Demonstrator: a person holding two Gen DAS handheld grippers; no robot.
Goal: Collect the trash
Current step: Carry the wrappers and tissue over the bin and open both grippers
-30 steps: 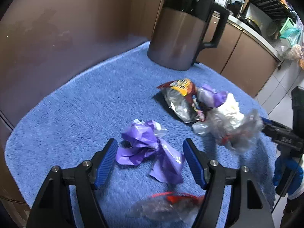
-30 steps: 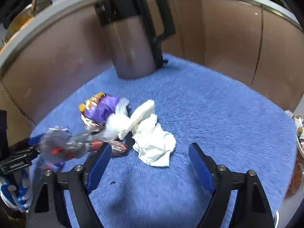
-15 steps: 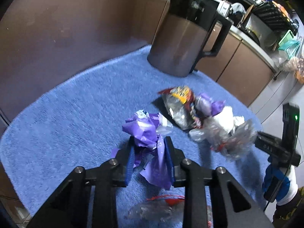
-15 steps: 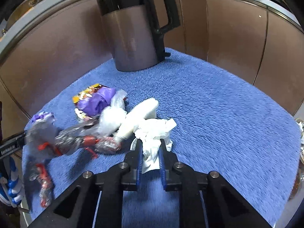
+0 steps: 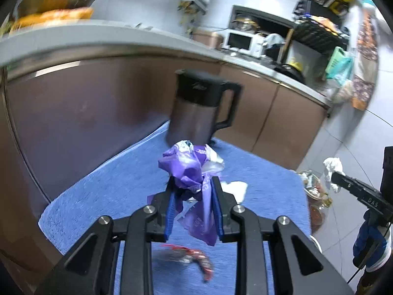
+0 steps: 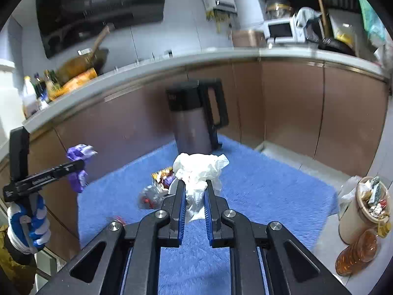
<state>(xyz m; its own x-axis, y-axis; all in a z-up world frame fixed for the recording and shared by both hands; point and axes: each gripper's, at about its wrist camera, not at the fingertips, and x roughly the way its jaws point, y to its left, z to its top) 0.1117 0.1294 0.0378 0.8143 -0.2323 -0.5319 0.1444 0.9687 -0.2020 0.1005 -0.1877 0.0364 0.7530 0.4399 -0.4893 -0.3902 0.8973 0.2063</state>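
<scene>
The left tongs (image 5: 194, 191) are clenched on a crumpled purple wrapper (image 5: 190, 169), which stands up between the blue pads and bulges above their tips, a loose tail hanging down between the fingers; it is lifted clear of the blue towel (image 5: 110, 186) that covers the worktop. Below the left tongs, at the near edge of the towel, lies a clear wrapper with red print (image 5: 189, 257). Just past the tips a scrap of white paper (image 5: 234, 188) rests on the towel.

The right tongs (image 6: 194, 191) are clenched on a crumpled white tissue (image 6: 199, 169), pinched between the pads with most of it billowing above the tips, also held off the towel. Beyond and to their left, in the middle of the towel, sits a small heap of snack wrappers (image 6: 161, 178) and clear plastic.

At the far edge of the towel a dark steel jug (image 6: 194, 123) with a black handle stands upright against the brown cabinet fronts (image 6: 294, 103). Off the towel's right edge, on the floor, is a bin (image 6: 363, 209) filled with rubbish.
</scene>
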